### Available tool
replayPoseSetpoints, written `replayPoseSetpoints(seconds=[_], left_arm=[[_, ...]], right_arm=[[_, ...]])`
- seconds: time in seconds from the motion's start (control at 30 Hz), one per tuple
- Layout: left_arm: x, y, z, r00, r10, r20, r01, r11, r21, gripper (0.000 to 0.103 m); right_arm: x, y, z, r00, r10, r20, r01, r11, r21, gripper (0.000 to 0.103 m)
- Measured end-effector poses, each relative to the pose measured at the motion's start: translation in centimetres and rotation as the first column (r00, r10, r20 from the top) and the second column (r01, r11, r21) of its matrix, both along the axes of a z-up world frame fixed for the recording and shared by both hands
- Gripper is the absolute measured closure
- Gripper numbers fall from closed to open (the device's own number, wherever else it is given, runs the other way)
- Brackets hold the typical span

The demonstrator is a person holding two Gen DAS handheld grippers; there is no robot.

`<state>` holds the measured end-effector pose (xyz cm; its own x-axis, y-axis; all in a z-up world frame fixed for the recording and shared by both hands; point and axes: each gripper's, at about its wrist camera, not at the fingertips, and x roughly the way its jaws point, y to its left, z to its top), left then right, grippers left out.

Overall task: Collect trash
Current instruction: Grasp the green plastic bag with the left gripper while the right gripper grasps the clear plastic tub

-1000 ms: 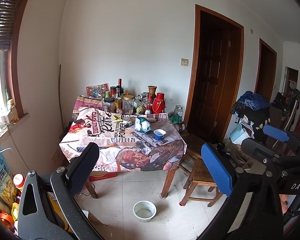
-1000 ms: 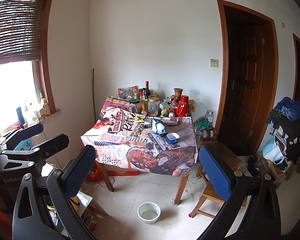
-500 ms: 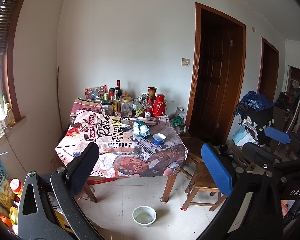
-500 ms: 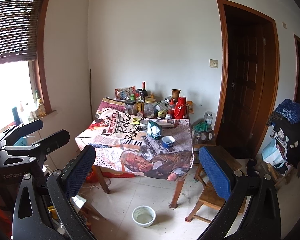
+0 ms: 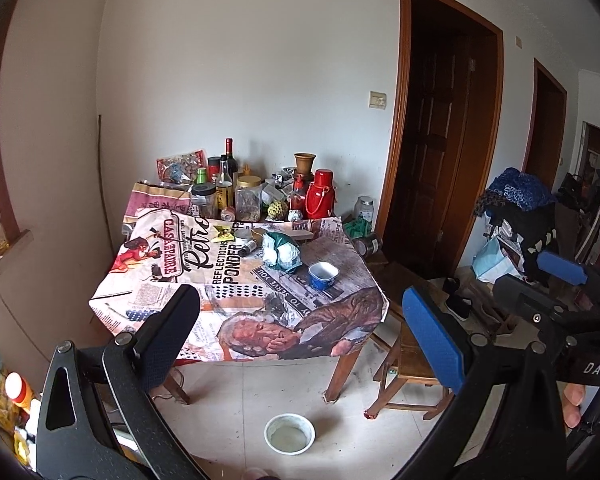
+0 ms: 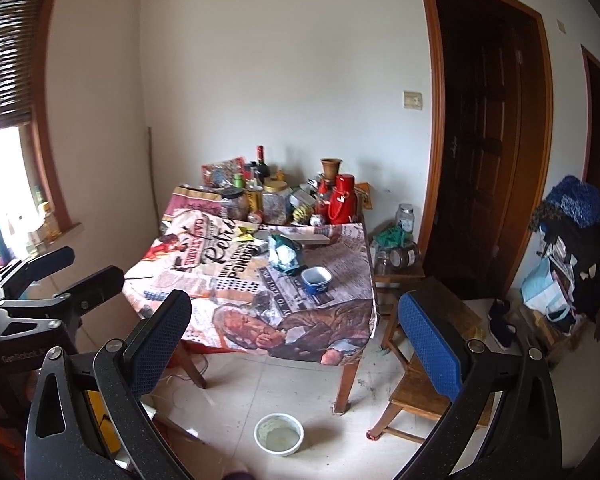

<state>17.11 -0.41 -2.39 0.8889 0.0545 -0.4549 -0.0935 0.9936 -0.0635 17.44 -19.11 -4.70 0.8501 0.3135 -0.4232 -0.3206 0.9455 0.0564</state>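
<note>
On a table with a printed cloth point(image 5: 172, 264) lie a crumpled green-and-white bag point(image 5: 281, 250) point(image 6: 285, 254), a yellow wrapper point(image 5: 224, 233) point(image 6: 244, 233) and a small blue cup point(image 5: 322, 275) point(image 6: 316, 280). My left gripper point(image 5: 300, 332) is held open and empty, well short of the table's near edge. My right gripper point(image 6: 294, 338) is also open and empty, at about the same distance from the table. Each wrist view shows the other gripper at its side: the right gripper point(image 5: 560, 280) and the left gripper point(image 6: 60, 276).
Bottles, jars and a red thermos point(image 5: 319, 200) crowd the table's back edge by the wall. A white bowl point(image 5: 289, 434) sits on the tiled floor in front. A wooden chair point(image 5: 412, 360) stands right of the table, with dark doors and piled bags point(image 5: 516, 216) beyond.
Both views have drifted slightly nearer to the table, which looks a little larger. Both grippers stay open and empty.
</note>
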Motion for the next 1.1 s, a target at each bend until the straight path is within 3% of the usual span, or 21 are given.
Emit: replayPoseSetpoints(seconds=[0.23,0.37,0.57,0.8,0.93,1.1], left_arm=[[9.3,5.6,-1.3,0.999,-0.028,-0.035,0.027,0.999,-0.047,0.000],[15.3,9.1,-2.1,0.995,-0.012,-0.096,0.011,1.000,-0.016,0.000],[22.6,13.6,-5.1,0.982,-0.060,-0.180,0.052,0.998,-0.047,0.000],[29.9,15.5,-10.0,0.928,-0.097,-0.360,0.079,0.995,-0.063,0.000],[32.9,15.2,-12.2,0.907,-0.113,-0.406,0.080,0.992,-0.096,0.000],[37.1,13.6,-14.4,0.891,-0.069,-0.450,0.030,0.995,-0.093,0.000]], right_arm=[[6.6,3.4,-0.8,0.991,-0.135,-0.022,0.134,0.990,-0.035,0.000],[11.1,5.3,-1.2,0.979,-0.193,-0.061,0.191,0.981,-0.044,0.000],[17.4,7.2,-3.6,0.946,-0.288,-0.151,0.280,0.957,-0.070,0.001],[23.2,7.6,-8.0,0.899,-0.307,-0.312,0.282,0.952,-0.124,0.001],[26.3,6.7,-10.7,0.869,-0.286,-0.404,0.253,0.958,-0.133,0.001],[30.9,4.7,-13.8,0.830,-0.225,-0.510,0.208,0.974,-0.091,0.004]])
